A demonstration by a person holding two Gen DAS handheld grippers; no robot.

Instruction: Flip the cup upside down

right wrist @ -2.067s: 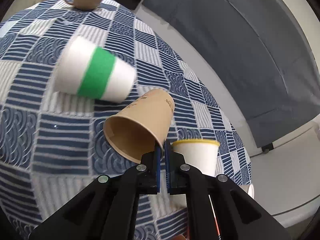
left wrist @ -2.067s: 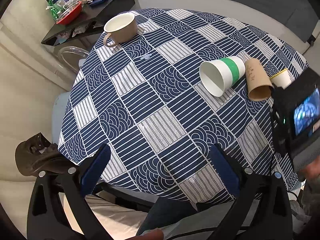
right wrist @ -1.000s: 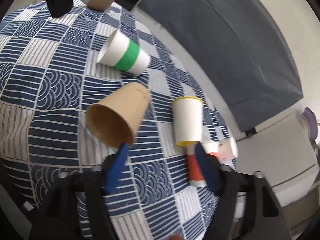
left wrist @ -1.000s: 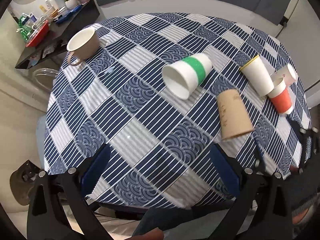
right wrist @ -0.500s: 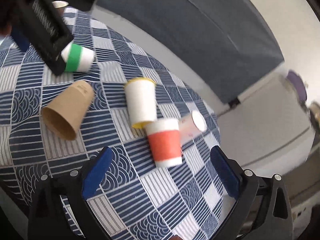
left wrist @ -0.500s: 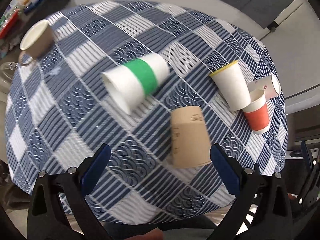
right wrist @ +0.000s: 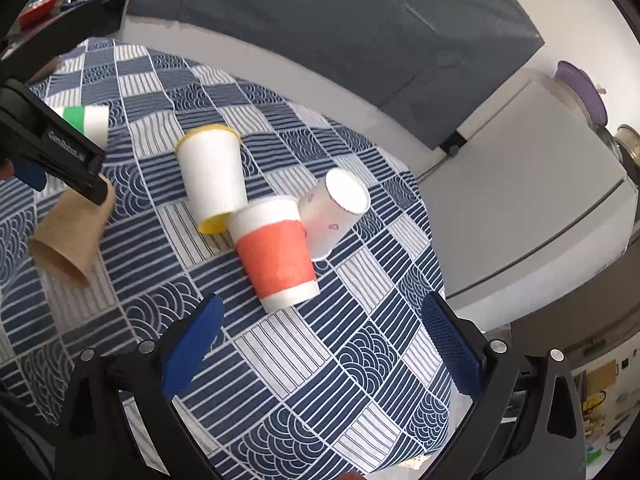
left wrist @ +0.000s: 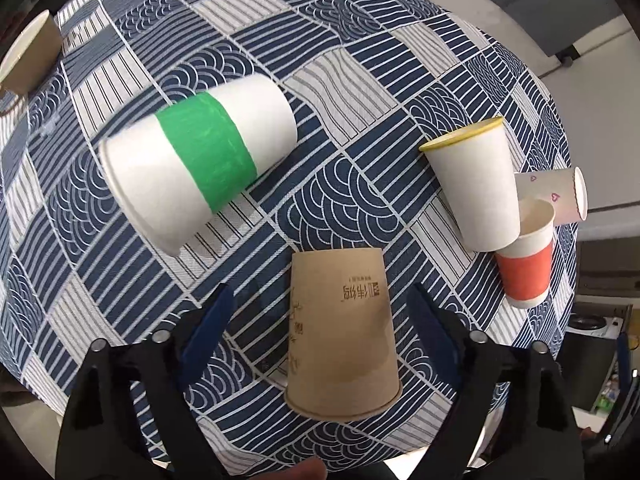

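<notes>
A brown paper cup [left wrist: 342, 332] lies on its side on the blue patterned tablecloth [left wrist: 352, 92], mouth toward me. My left gripper [left wrist: 320, 328] is open, its blue pads on either side of the cup, not touching it. The cup also shows in the right wrist view [right wrist: 70, 232] at the left, under the left gripper's black body. My right gripper [right wrist: 320, 344] is open and empty, just short of an orange-banded cup [right wrist: 276, 256] standing upright.
A green-banded white cup [left wrist: 196, 164] lies on its side. A yellow-rimmed white cup [left wrist: 476, 184] lies against the orange-banded cup [left wrist: 526, 256]. A small white cup with hearts [left wrist: 556, 194] lies beside them. A beige mug [left wrist: 28, 56] stands at the far left edge. The table edge is close on the right.
My left gripper has moved forward and down, so the brown cup now sits between its open pads. My right gripper has moved closer to the orange-banded cup.
</notes>
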